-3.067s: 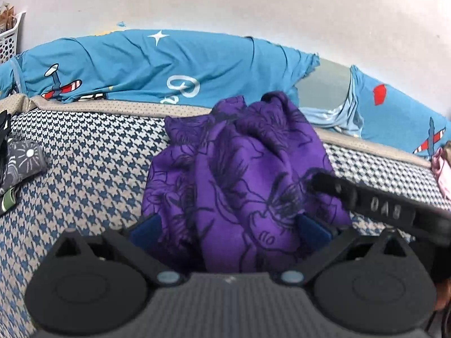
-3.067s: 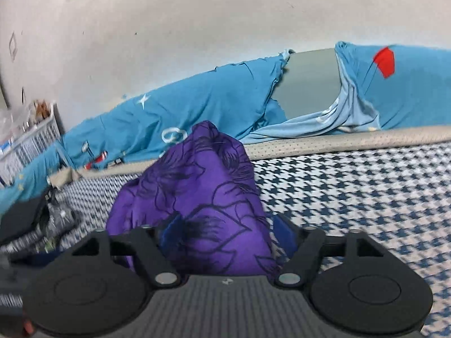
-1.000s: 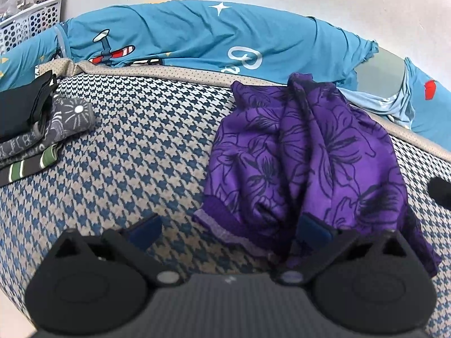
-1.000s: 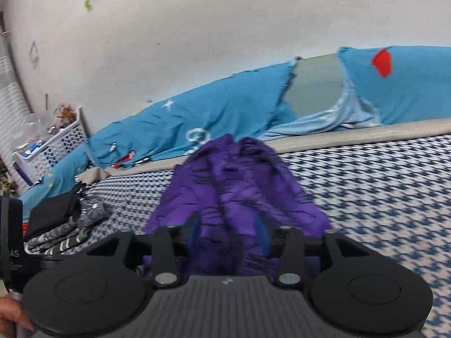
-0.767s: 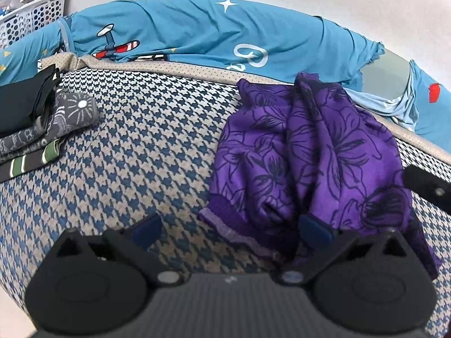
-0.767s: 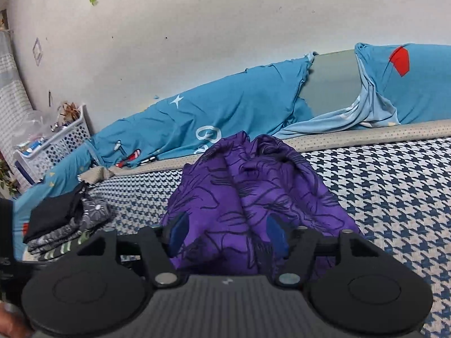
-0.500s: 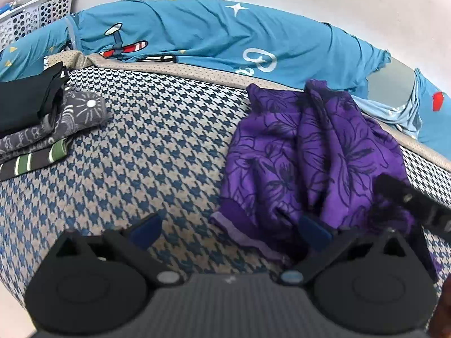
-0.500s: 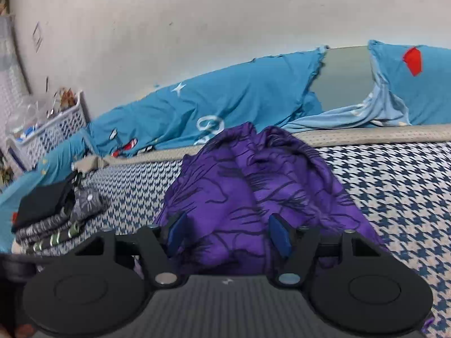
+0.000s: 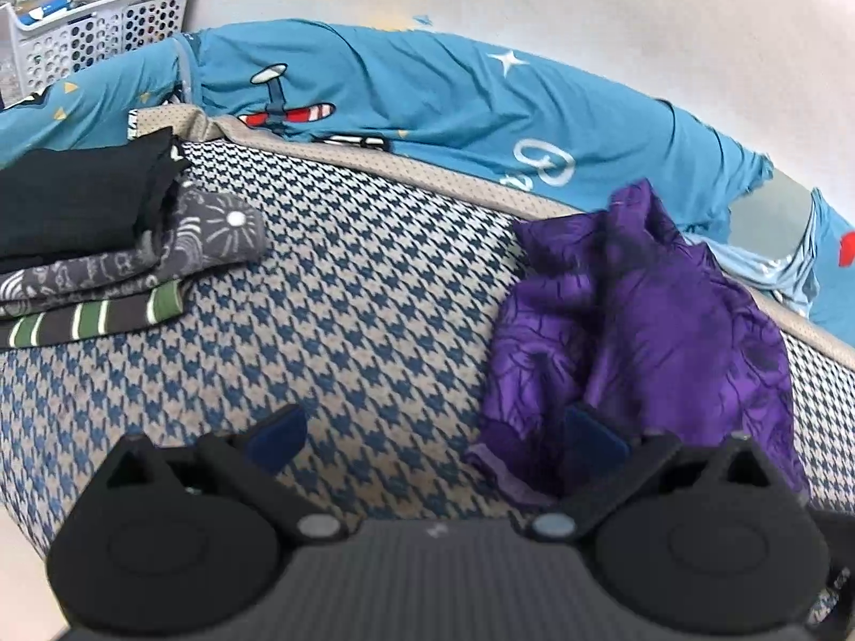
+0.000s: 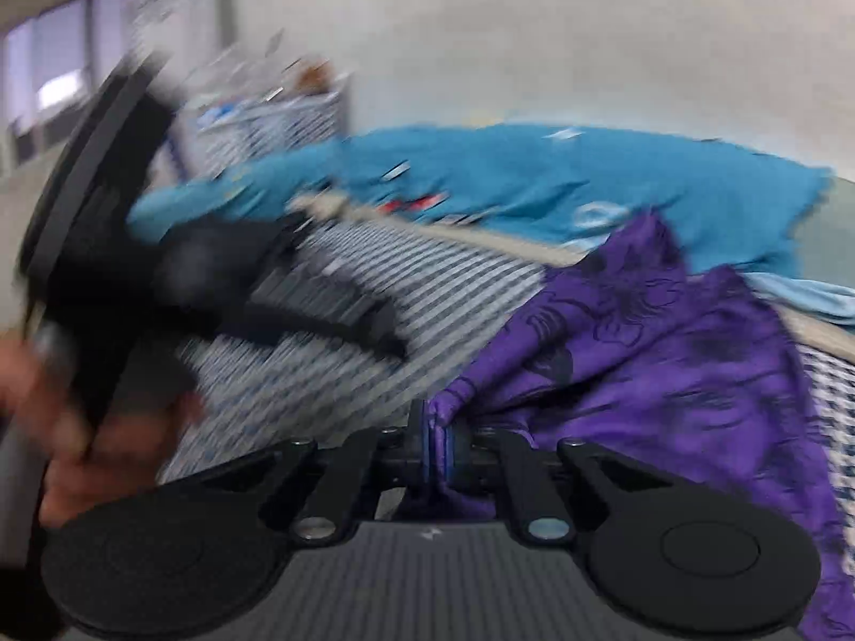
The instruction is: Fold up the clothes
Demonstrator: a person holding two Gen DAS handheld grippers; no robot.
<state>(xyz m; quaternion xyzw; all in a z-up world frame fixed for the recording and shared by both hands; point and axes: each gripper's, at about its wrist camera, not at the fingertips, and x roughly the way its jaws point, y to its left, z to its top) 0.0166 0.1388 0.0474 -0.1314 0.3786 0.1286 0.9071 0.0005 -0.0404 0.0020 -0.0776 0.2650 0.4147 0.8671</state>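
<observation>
Two grippers in play, only one has cloth rn. Right gripper [image 10: 437,446] has its blue pads pinched tight on a bunched bit of the purple floral garment [image 10: 668,368], down at the near left edge of the heap; the rest spreads away up and to the right of the pinch in that view. That view is badly smeared, so can't tell if the pinch is on a hem, a corner or just a random fold.

Left gripper [image 9: 433,435] is wide open w/ nothing between the pads. Between its fingers there's just the houndstooth bed cover [image 9: 347,294]. Its right finger [image 9: 593,440] sits at the garment's near pale-trimmed edge [image 9: 497,473], maybe touching, can't say for sure.

Garment itself is a crumpled mound on the cover, long axis running from the near edge back toward the blue airplane-print bedding [image 9: 427,91]. From the left gripper it lies off to the right, not straight ahead. So imo the left hand has to shift right and close on that near trim before anything gets spread out. Folding itself prob hasn't started on this piece, it's nowhere near flat.

Stack of already folded clothes [image 9: 107,245] sits well apart on the left side of the cover. White basket [image 9: 101,26] way back by the wall.
</observation>
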